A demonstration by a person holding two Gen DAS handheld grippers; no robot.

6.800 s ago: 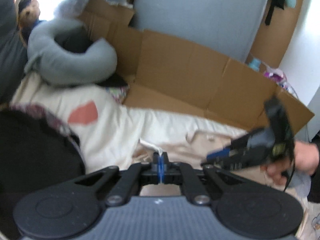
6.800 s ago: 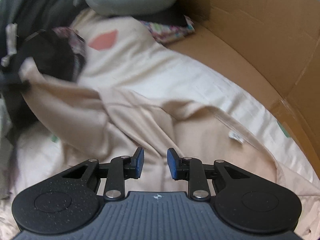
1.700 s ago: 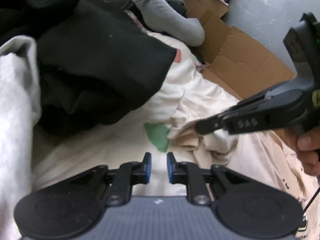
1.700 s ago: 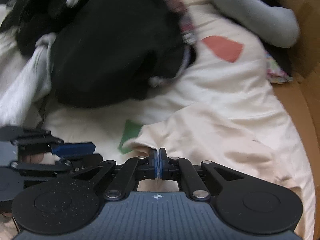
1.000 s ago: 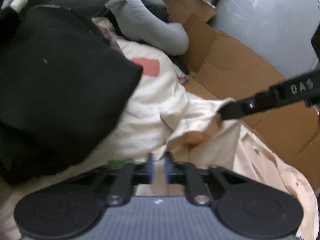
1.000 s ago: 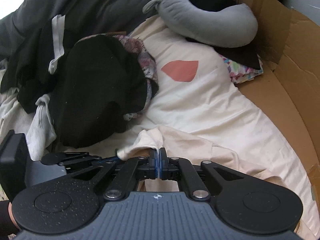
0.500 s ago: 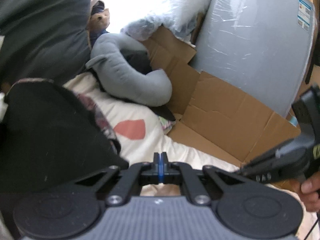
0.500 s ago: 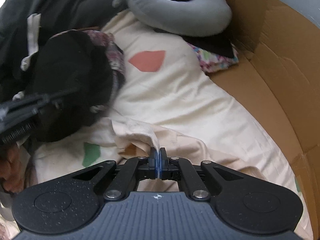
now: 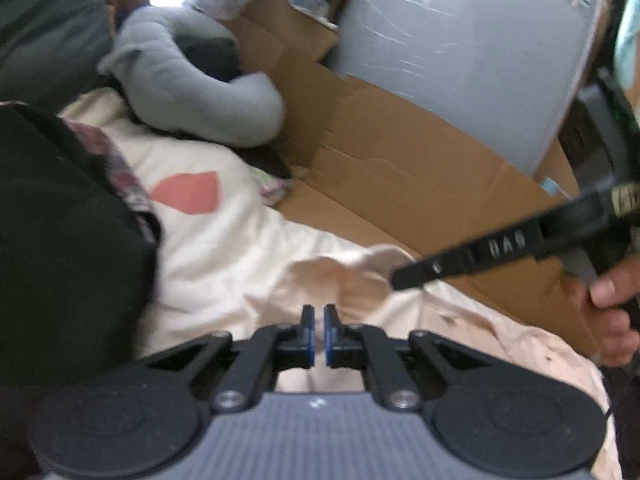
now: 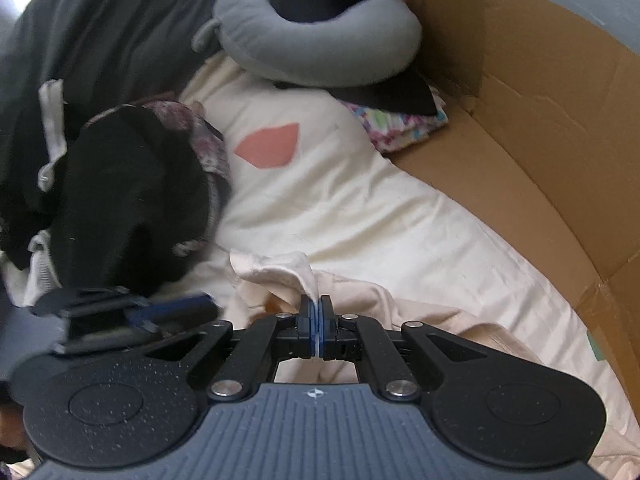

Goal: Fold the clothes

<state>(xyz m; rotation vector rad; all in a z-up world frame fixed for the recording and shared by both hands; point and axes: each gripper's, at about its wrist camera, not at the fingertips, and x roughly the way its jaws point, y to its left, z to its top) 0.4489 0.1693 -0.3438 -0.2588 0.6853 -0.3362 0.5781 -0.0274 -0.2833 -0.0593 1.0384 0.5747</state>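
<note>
- Since half a second ago the left tongs have parted from fully pinched to a narrow gap; their jaws are opening, and no cloth shows between the blue pads.
- Right tongs stay clamped on a cream corner of the beige garment, with a sliver of fabric squeezed between the pads, as half a second ago.
- In the left wrist view the right tongs reach in from 3 o'clock, gripped by a hand, their tip at the raised fold of the garment.
- That garment lies crumpled on the cream bed sheet, at 6 o'clock of the red patch, between the black clothes at 9 o'clock and the cardboard at 3 o'clock.
- A grey neck pillow sits at 12 o'clock, well clear of the work.
- My reading: this step is spreading the garment flat before any fold, with one corner held and the other just let go.
- To do it well, keep the right grip firm and low, so the held corner does not slip or drag the sheet.
- Send the left tongs to a fresh edge near the held corner, taking one layer only.
- Pull the two corners apart evenly, away from the black pile, so nothing snags.
- Lay it smooth before folding; the thin cloth will likely bunch if tugged from one side.
</note>
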